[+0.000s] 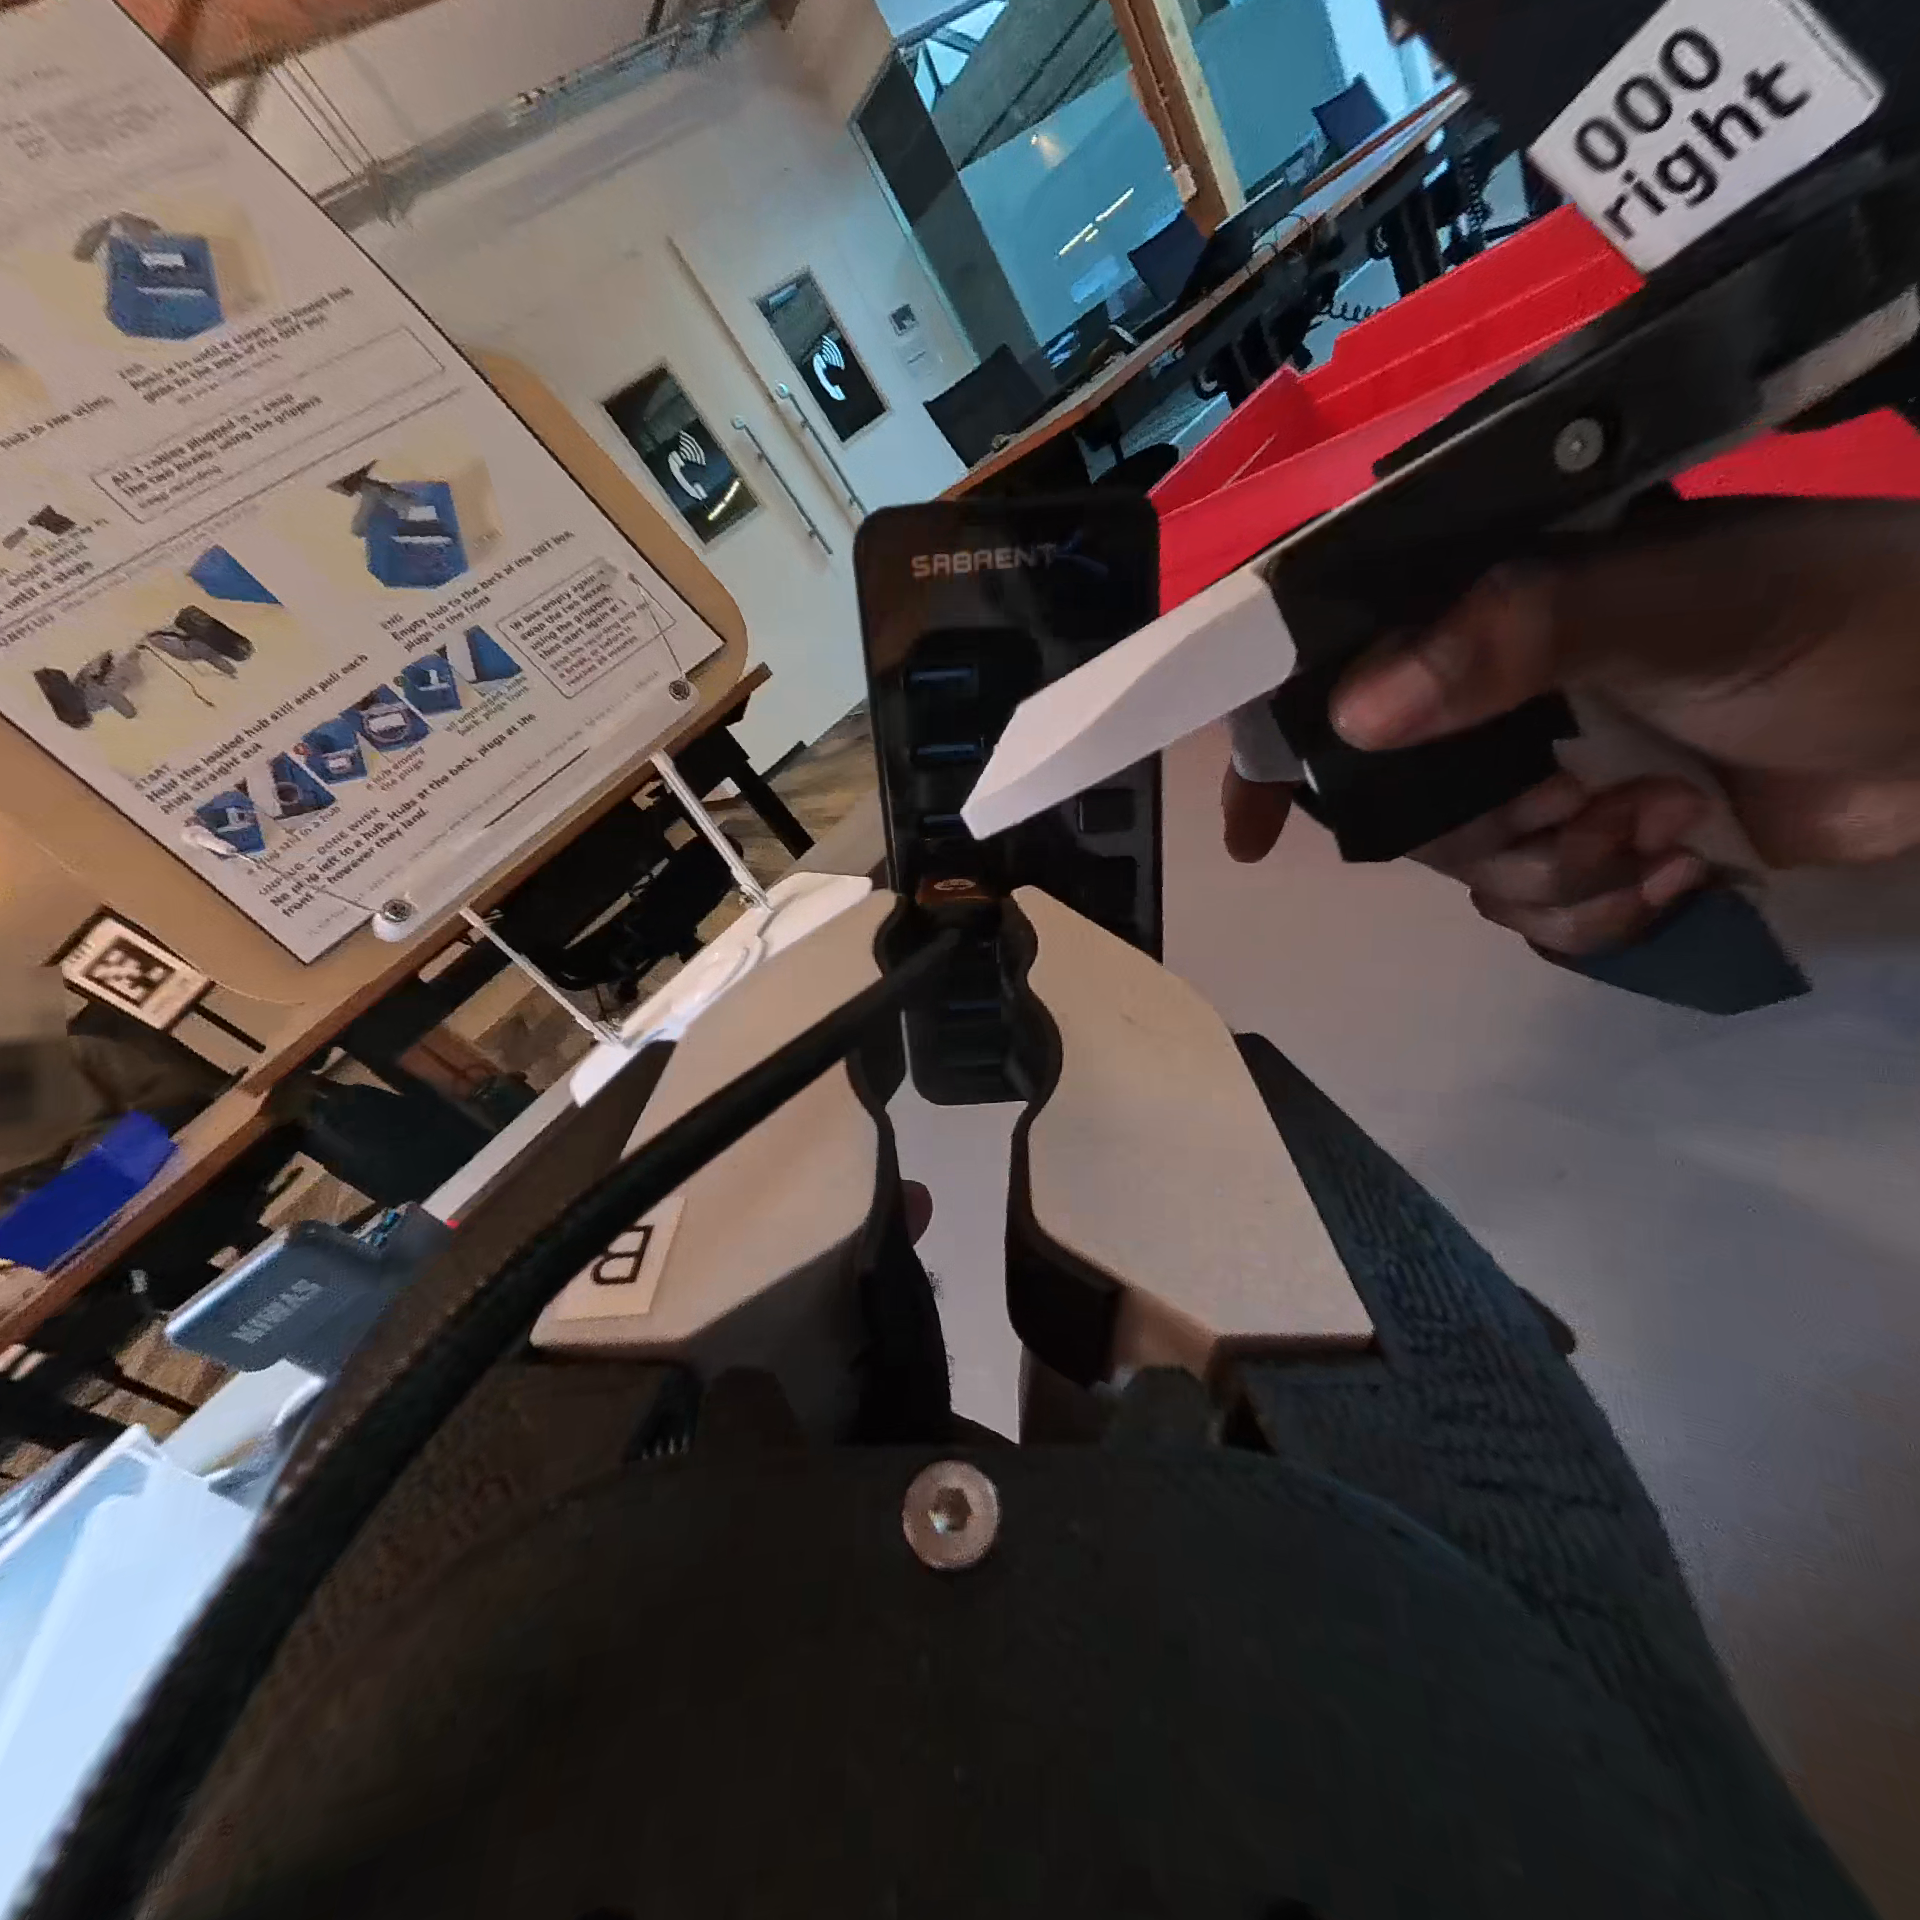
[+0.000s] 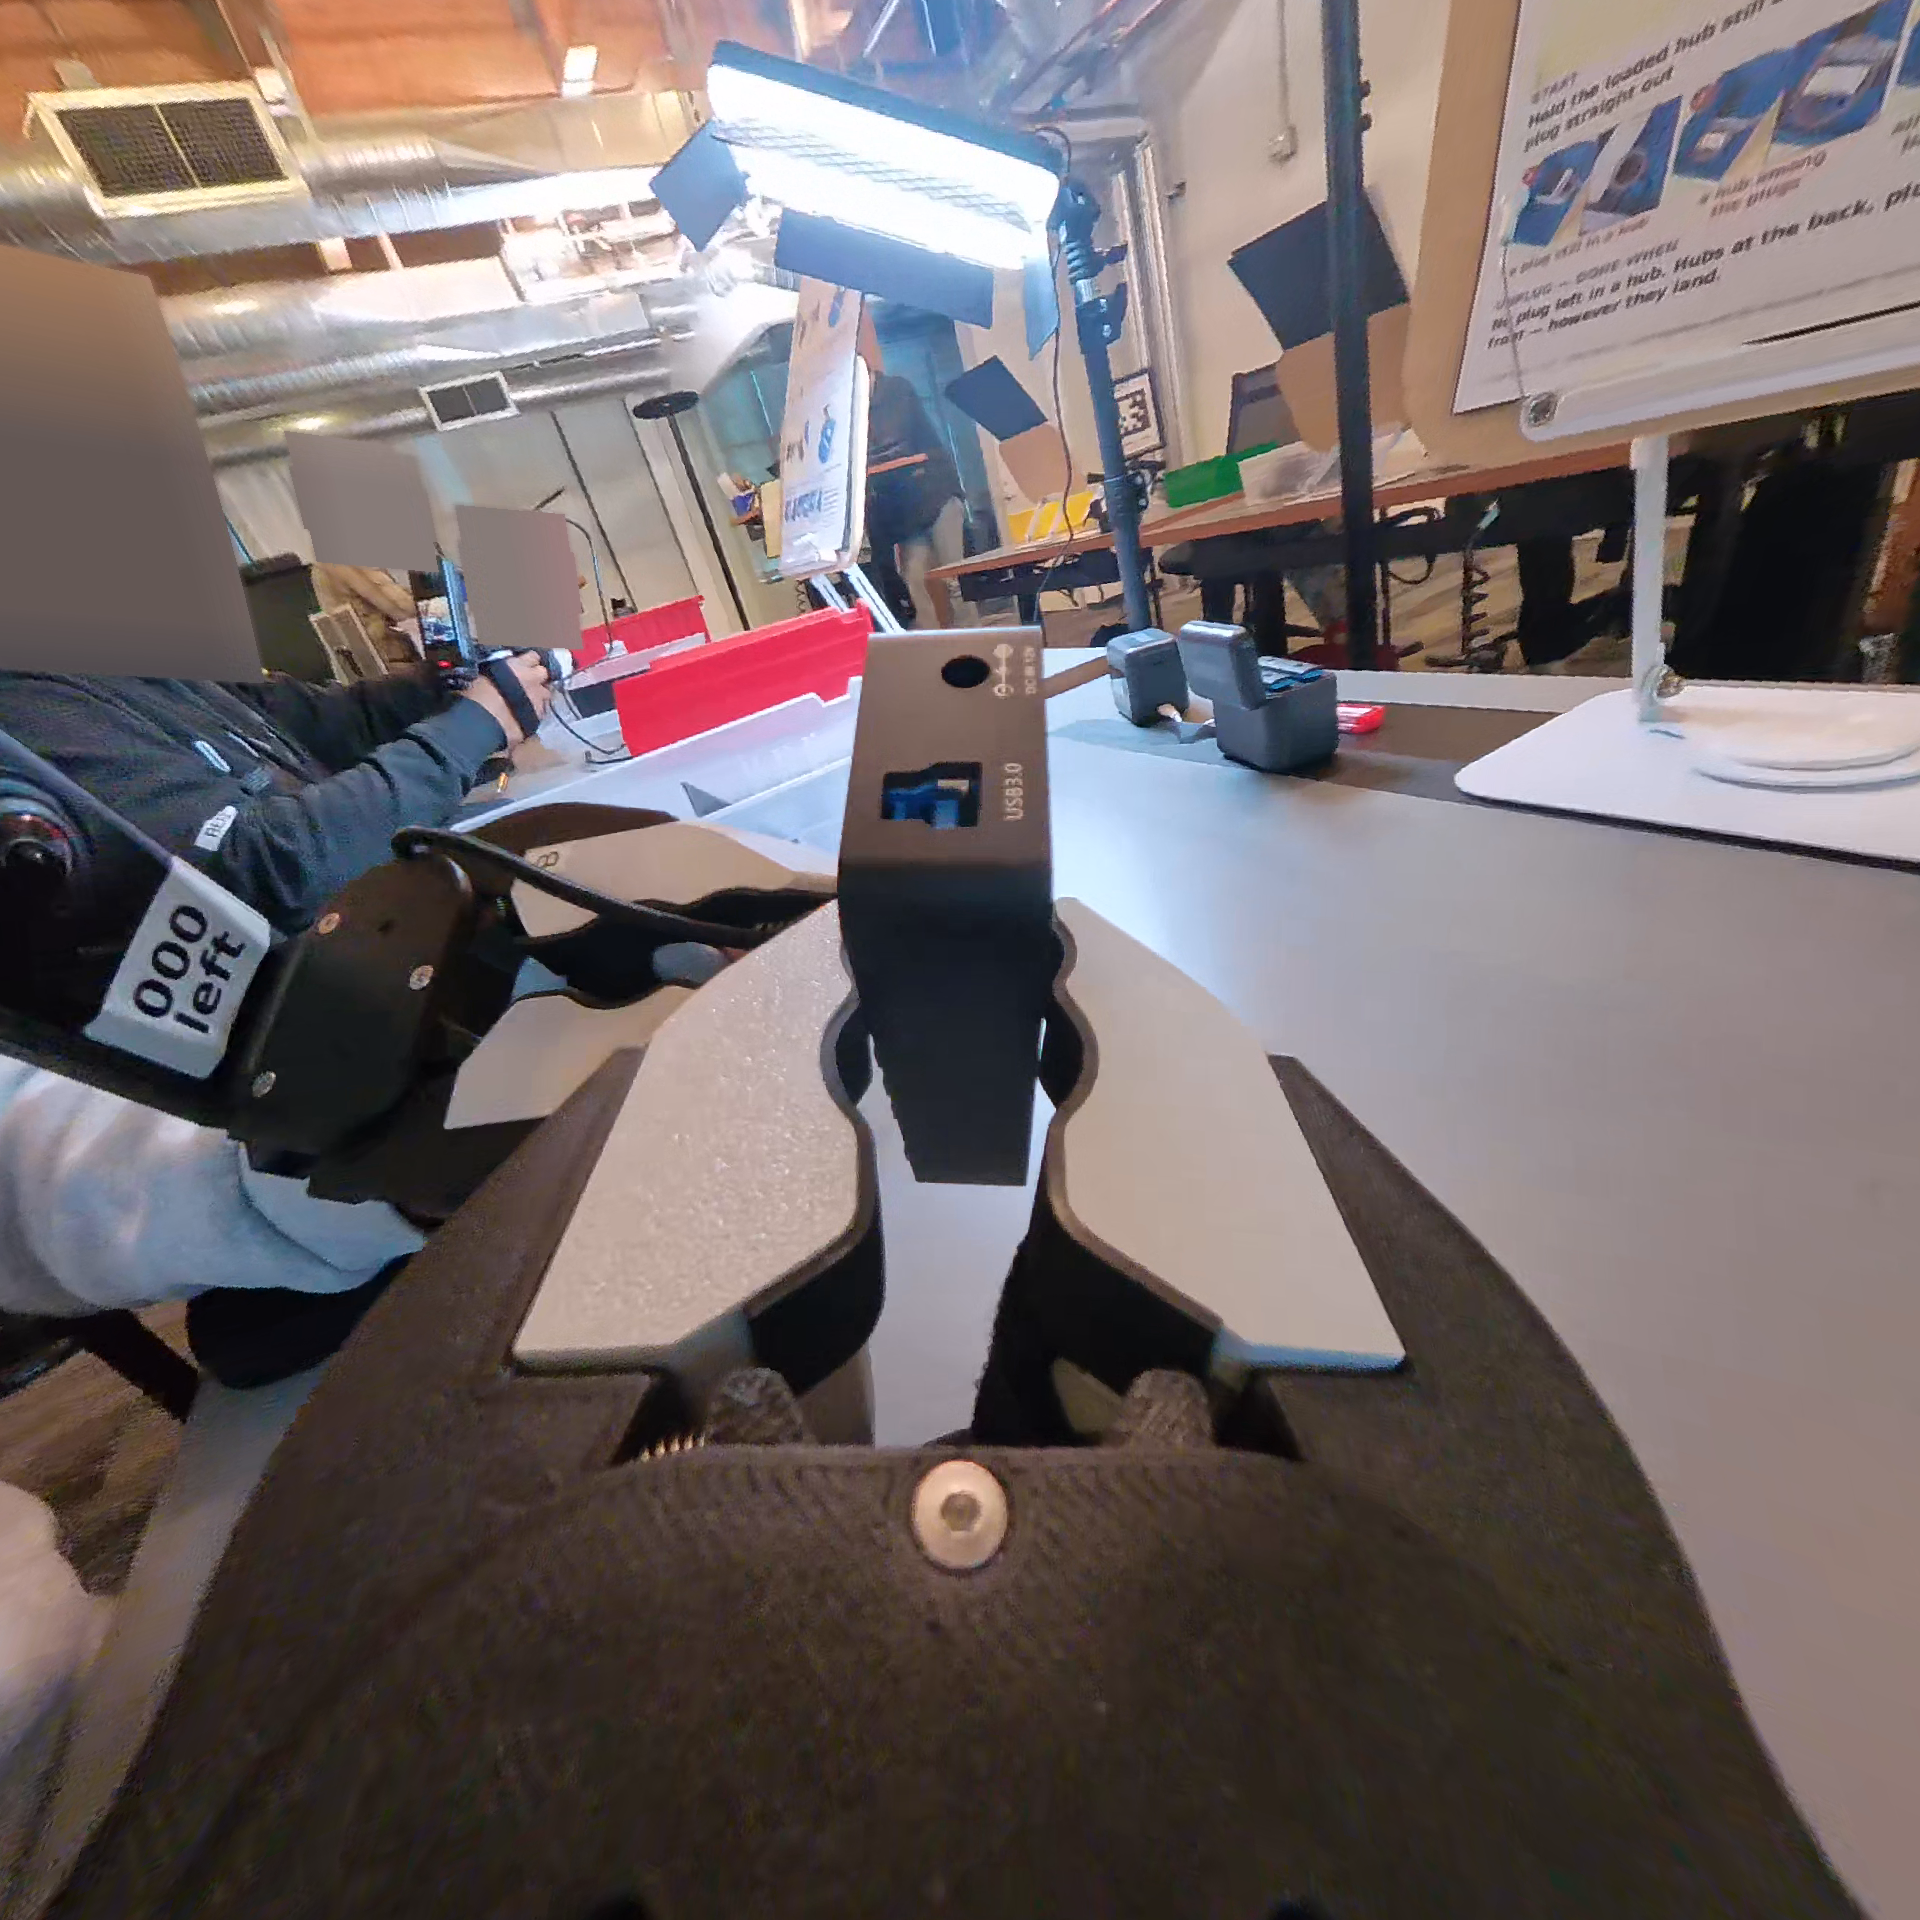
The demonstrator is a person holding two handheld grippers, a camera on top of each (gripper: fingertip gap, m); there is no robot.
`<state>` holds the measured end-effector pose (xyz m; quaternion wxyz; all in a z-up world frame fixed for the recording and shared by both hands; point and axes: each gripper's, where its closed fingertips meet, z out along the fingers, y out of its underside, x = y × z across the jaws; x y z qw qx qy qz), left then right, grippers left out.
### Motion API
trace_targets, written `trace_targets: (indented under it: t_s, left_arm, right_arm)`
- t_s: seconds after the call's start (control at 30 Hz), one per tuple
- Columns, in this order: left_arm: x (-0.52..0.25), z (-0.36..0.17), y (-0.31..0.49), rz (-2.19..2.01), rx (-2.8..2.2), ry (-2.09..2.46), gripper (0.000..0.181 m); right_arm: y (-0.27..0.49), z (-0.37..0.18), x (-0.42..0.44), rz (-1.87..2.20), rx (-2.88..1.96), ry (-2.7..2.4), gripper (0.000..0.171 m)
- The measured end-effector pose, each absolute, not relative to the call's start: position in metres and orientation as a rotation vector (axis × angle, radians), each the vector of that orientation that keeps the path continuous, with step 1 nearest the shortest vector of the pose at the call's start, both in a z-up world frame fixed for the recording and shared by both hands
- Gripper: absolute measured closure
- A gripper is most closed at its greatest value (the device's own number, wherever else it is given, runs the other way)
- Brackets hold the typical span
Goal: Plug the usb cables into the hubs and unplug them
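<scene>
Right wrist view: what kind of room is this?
Probably a workshop or lab set up for recording: a bright light panel on a stand, an instruction poster, and long worktables with colored bins.

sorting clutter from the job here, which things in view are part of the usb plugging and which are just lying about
In the job:
- black hub, clamped in the right tongs
- usb plug with its black cable, held in the left tongs at the hub's ports

Lying about:
- red bin
- instruction board
- grey adapters
- light panel

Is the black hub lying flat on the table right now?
No, the right gripper holds the black hub upright, raised off the grey table.
</scene>
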<state>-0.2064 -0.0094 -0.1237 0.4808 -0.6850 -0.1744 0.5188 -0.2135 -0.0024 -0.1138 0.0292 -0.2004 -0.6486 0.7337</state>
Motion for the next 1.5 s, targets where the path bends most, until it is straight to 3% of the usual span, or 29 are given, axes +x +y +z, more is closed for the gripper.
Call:
trace_targets:
  t_s: [0.23,0.33,0.4,0.67,0.8,0.9,1.1,1.23,1.5]
  left_arm:
    - [-0.211,-0.121,-0.007,1.207,-1.617,-0.457,0.165]
    - [-0.214,-0.134,0.001,1.06,-1.669,-0.494,0.148]
    - [-0.209,-0.149,0.009,0.915,-1.731,-0.487,0.146]
    - [-0.134,-0.172,0.057,0.554,-1.848,0.059,0.148]
    - [-0.115,-0.141,0.058,0.495,-1.664,0.106,0.149]
    - [-0.144,-0.107,0.032,0.586,-1.477,-0.097,0.152]
    - [-0.189,-0.09,-0.021,0.772,-1.338,-0.365,0.156]
    - [-0.189,-0.092,-0.018,0.788,-1.357,-0.354,0.156]
    - [-0.189,-0.095,-0.016,0.827,-1.383,-0.337,0.156]
  right_arm:
    - [-0.001,-0.111,-0.217,2.241,-0.615,-1.996,0.143]
    - [0.005,-0.115,-0.23,2.177,-0.688,-2.009,0.143]
    - [0.016,-0.12,-0.245,2.126,-0.775,-1.995,0.142]
    - [0.063,-0.11,-0.281,2.08,-0.94,-1.821,0.143]
    - [0.072,-0.141,-0.293,1.802,-0.968,-2.01,0.143]
    - [0.077,-0.17,-0.299,1.524,-0.941,-2.131,0.142]
    - [0.076,-0.186,-0.299,1.381,-0.896,-2.19,0.141]
    - [0.076,-0.185,-0.3,1.41,-0.916,-2.186,0.14]
    - [0.076,-0.168,-0.3,1.585,-0.95,-2.12,0.117]
